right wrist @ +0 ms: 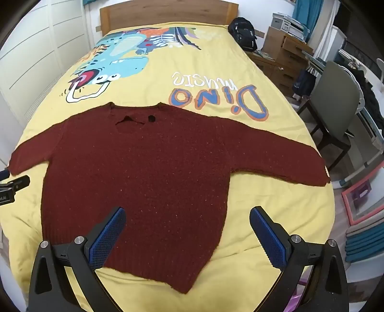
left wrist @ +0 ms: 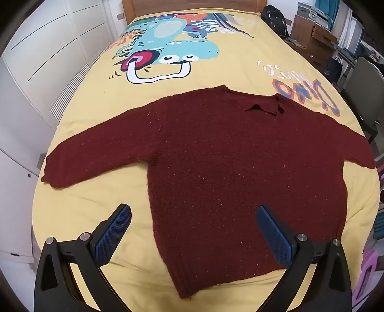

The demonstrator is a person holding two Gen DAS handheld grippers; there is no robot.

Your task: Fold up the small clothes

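Observation:
A dark red knitted sweater (left wrist: 228, 168) (right wrist: 144, 172) lies flat on the bed, both sleeves spread out sideways, neck toward the headboard. My left gripper (left wrist: 193, 208) hovers open above the sweater's lower left part, its blue pads wide apart with nothing between them. My right gripper (right wrist: 187, 211) hovers open above the lower right part of the hem, also holding nothing. In the right wrist view a black part of the left gripper (right wrist: 14, 186) shows at the left edge, near the left sleeve's cuff.
The bed wears a yellow cover (left wrist: 240, 60) (right wrist: 216, 60) with a dinosaur print and a wooden headboard (right wrist: 168, 12). White wardrobe doors (left wrist: 48, 48) stand left. Right of the bed are a black backpack (right wrist: 243, 33), wooden drawers (right wrist: 285, 55) and a grey chair (right wrist: 333, 100).

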